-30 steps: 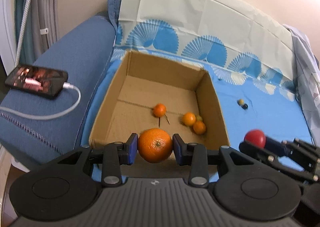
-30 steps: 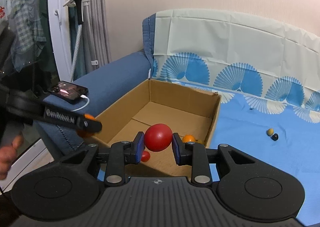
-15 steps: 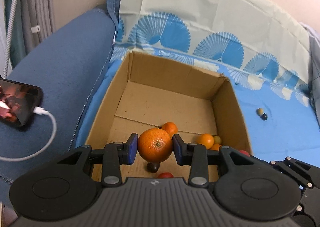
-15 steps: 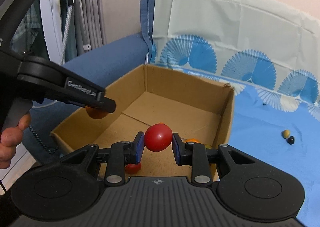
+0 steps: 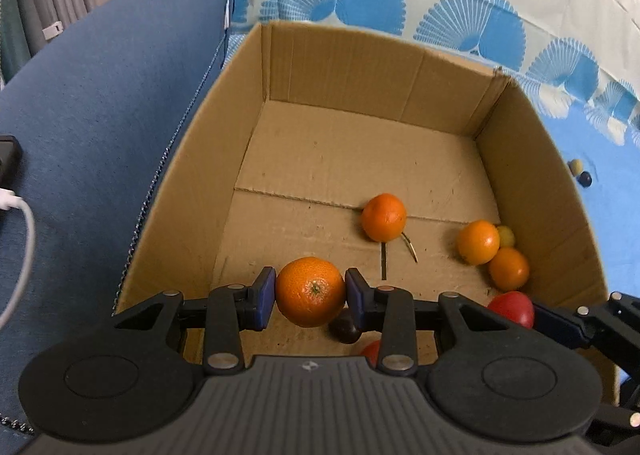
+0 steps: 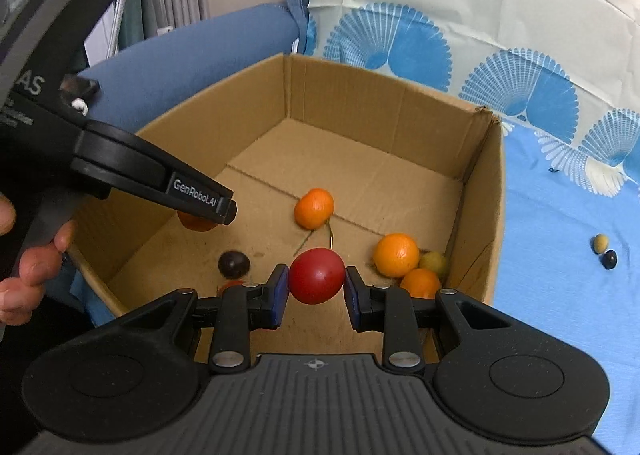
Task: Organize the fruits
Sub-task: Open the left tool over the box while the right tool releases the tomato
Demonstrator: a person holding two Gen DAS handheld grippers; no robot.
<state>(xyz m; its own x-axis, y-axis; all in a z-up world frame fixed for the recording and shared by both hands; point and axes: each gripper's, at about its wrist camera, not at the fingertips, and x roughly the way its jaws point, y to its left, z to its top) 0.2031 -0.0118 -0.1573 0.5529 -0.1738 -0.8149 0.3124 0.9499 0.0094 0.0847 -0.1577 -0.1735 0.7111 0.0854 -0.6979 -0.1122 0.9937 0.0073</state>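
- Firstly, in the left wrist view, the left gripper (image 5: 311, 292) had its jaws pinching a big orange (image 5: 311, 291) from both sides, above the near part of an open cardboard box (image 5: 192, 191).
- On the box floor lay three small oranges (image 5: 384, 217), one alone near the middle and two touching each other by the right wall, with a small yellow-green fruit (image 5: 505, 235) behind them.
- At the right edge, the right gripper (image 5: 532, 313) held a red fruit (image 5: 514, 307).
- Then, in the right wrist view, the right gripper (image 6: 316, 282) had its jaws pinching the red fruit (image 6: 317, 281) over the box (image 6: 486, 215).
- A dark plum (image 6: 234, 264) lay on the floor at the left.
- The left gripper (image 6: 208, 211) reached in from the left, with a hand (image 6: 24, 267) on its handle.
- Outside, on the blue cloth (image 6: 560, 275), two small fruits (image 6: 605, 251) lay touching.
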